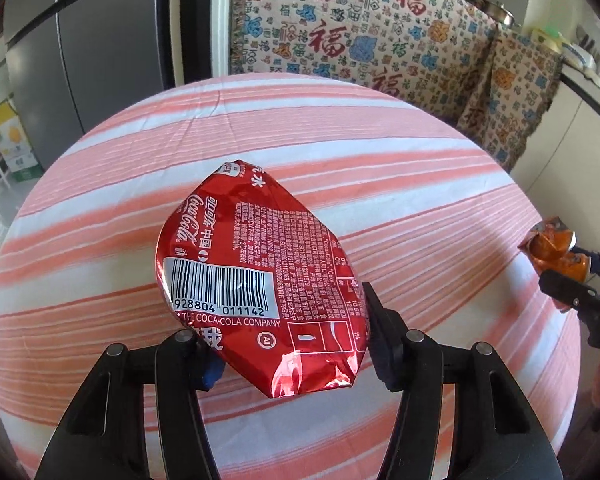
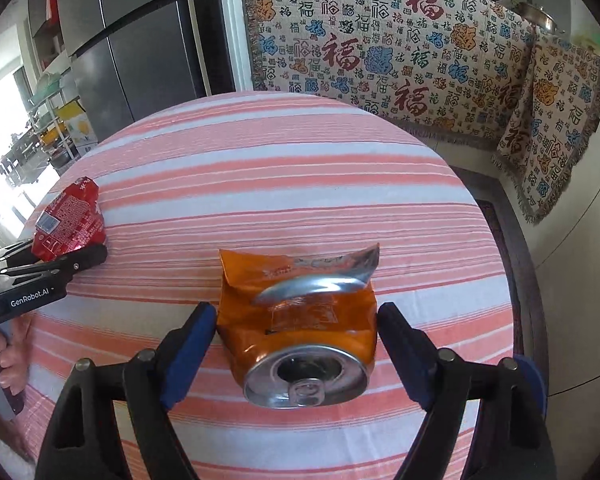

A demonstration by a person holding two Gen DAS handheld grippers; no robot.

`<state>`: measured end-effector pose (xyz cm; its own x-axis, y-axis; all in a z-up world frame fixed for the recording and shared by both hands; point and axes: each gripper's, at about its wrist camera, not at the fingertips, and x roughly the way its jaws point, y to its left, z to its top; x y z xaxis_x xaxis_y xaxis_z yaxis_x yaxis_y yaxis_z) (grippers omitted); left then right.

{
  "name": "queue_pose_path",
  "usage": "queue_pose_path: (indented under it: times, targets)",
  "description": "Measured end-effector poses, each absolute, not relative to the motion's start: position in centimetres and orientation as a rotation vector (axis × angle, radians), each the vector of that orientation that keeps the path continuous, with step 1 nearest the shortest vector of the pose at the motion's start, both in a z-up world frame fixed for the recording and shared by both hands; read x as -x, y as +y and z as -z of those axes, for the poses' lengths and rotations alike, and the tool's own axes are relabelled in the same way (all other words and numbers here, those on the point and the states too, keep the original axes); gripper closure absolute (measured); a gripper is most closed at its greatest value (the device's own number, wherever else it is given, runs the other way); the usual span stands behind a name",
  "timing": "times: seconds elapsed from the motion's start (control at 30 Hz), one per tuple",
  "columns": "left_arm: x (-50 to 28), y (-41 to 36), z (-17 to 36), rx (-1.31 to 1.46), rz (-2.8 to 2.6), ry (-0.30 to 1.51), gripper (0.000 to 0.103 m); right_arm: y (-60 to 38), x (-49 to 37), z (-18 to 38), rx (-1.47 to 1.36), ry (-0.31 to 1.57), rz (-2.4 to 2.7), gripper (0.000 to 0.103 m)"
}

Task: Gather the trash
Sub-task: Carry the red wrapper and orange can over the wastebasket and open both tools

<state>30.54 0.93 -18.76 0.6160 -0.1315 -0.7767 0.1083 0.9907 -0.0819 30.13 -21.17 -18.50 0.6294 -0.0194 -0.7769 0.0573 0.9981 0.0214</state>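
Two crushed cans in my jaws, over the striped table (image 1: 260, 120).
My left gripper (image 1: 288, 344) pinches the flattened red aluminium cola can (image 1: 260, 264) near the left edge; my right gripper (image 2: 296, 332) clamps the crumpled orange can (image 2: 300, 320).

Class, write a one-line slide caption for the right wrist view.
Right gripper straddles a crushed orange can on the striped tablecloth.

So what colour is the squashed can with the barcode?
Red crushed can, silver barcode patch; clearest in the left wrist view.
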Motion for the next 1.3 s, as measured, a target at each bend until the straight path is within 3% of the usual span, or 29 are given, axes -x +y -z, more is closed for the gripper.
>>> queue_pose_path:
  times: [0.5,0.87,1.07,1.3]
  targets:
    - [-26.9,-8.2,15.8,-0.053,0.299,0.856,0.044,-26.4,-27.5,17.1,-0.139,0.864,0.035,0.019]
    - [-25.8,-23.7,13.0,-0.098,0.528,0.853,0.044,-37.0,-21.1,12.6,-0.205,0.792,0.158,0.019]
    - [-25.2,-33.4,14.9,-0.126,0.645,0.906,0.044,-45.3,-16.1,12.6,-0.27,0.784,0.294,0.019]
    - [-24.6,-42.6,19.7,-0.187,0.722,0.97,0.044,-53.9,-12.6,16.8,-0.416,0.833,0.382,0.019]
